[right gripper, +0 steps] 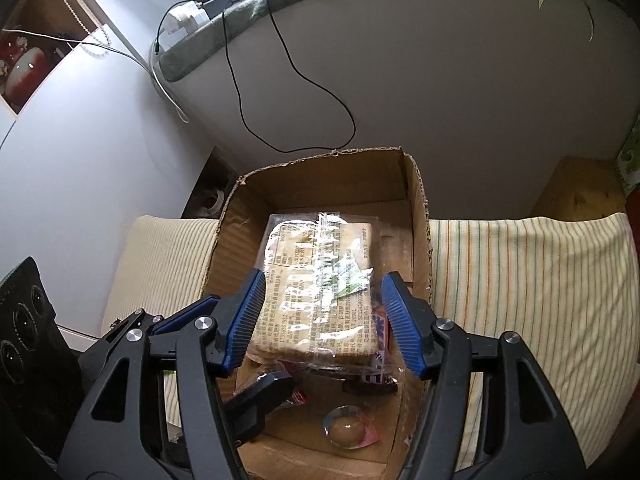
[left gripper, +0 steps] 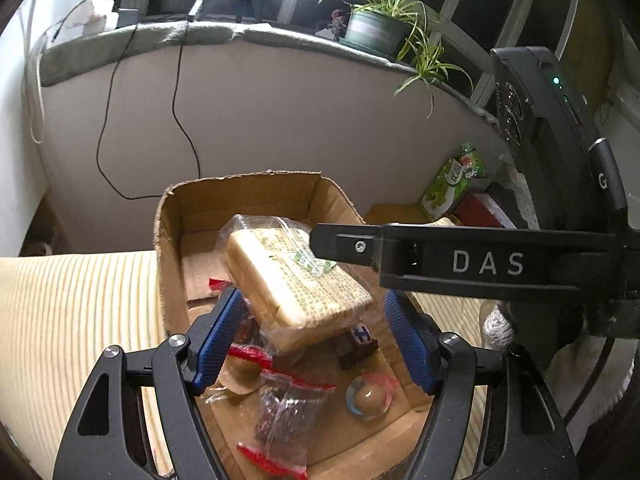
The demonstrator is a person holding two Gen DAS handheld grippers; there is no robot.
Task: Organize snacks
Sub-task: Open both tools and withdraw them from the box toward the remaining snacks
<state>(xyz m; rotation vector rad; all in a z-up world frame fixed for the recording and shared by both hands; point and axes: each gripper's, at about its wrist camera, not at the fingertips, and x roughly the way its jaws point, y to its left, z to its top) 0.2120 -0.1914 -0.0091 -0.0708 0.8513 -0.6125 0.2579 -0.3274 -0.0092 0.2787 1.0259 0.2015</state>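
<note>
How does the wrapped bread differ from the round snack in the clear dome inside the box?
The wrapped bread is large, flat and rectangular; the round snack is small and ball-shaped. The bread lies tilted on other packets; the round snack rests on the cardboard box floor. Both have clear wrapping.

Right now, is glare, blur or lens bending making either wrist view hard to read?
Left wrist: the window behind the plant blows out and the sill curves from fisheye, but the bread pack is sharp. Right wrist: glare streaks across the bread's wrapper and hides part of its print; the box rim bows; the right gripper is sharp, without motion blur.
</note>
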